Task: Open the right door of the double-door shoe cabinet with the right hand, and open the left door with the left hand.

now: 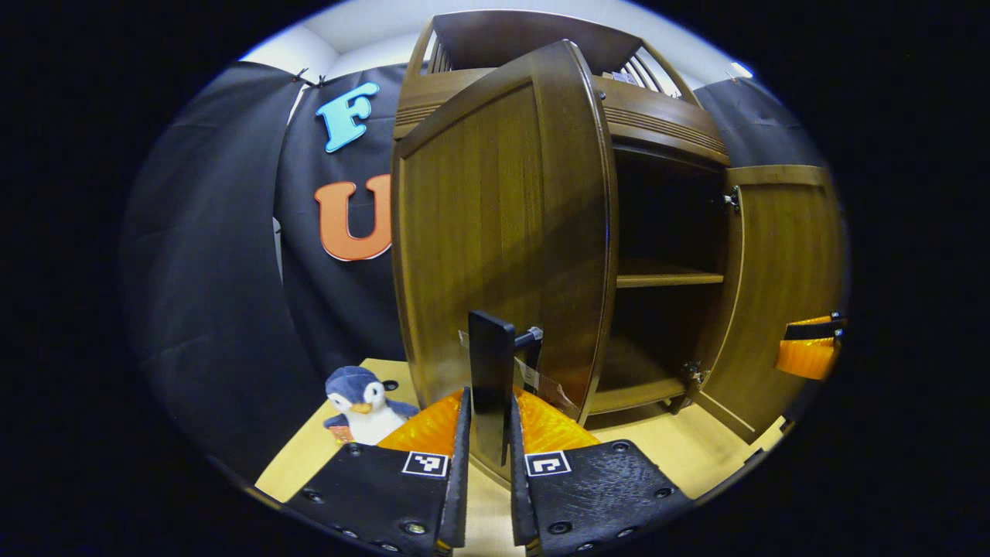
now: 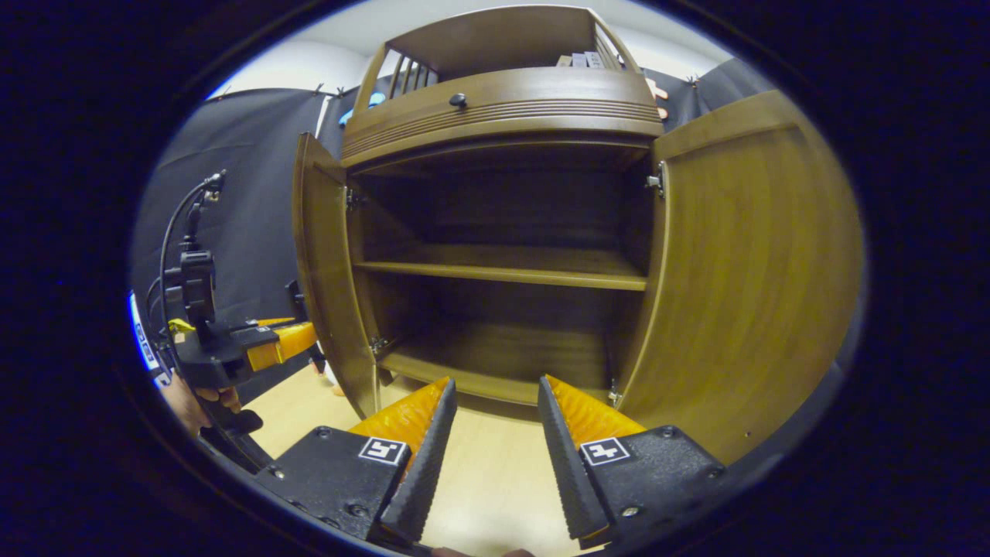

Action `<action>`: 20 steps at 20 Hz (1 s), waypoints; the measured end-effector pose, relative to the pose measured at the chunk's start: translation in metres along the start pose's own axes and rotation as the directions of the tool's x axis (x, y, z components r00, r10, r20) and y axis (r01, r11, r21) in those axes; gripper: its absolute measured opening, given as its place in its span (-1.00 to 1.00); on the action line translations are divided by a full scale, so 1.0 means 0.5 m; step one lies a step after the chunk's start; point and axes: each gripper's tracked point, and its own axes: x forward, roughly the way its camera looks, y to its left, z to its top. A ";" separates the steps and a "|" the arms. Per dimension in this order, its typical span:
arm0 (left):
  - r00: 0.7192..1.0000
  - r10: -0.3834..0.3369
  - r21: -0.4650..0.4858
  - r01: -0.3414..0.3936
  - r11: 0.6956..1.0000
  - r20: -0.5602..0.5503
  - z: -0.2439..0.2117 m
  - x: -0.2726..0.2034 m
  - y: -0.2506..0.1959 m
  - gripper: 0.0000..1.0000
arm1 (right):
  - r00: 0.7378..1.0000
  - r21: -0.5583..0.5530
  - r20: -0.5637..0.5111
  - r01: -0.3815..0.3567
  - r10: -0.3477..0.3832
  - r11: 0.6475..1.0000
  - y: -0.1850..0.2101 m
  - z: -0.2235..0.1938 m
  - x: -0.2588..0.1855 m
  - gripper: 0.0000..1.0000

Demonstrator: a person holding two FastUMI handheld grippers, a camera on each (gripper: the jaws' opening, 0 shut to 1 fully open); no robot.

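Left gripper (image 1: 487,456): in the left gripper view, fingers pinched onto the dark upright handle (image 1: 490,371) of the left door (image 1: 495,232), gripped there so the door swings with the hand.
Left door: wide out now, edge-on to the camera, shelves (image 1: 665,277) showing past it.
Bystander: a toy penguin (image 1: 360,402) sits on the pale floor (image 1: 681,449), beside the door, apart from it.
Right gripper (image 2: 491,433): over to the right gripper view, fingers spread, holding nothing, hanging just in front of the shoe cabinet (image 2: 503,100).
Right door (image 2: 758,271): swung fully out, so that half looks done.
Interior: both shelves bare; far left, the other gripper sits at the left door.
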 end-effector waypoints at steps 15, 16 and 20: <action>0.995 0.085 -0.082 -0.089 0.993 -0.048 -0.054 -0.056 0.132 -0.56 | 0.998 -0.028 0.042 0.042 -0.040 0.999 0.017 0.030 0.024 0.36; 0.995 0.089 -0.090 -0.093 0.992 -0.054 -0.057 -0.059 0.140 -0.56 | 0.998 -0.032 0.047 0.041 -0.039 0.999 0.022 0.032 0.025 0.36; 0.987 0.144 -0.094 -0.150 0.984 -0.072 -0.075 -0.079 0.190 -0.40 | 0.997 -0.034 0.063 0.037 -0.035 0.999 0.031 0.038 0.031 0.37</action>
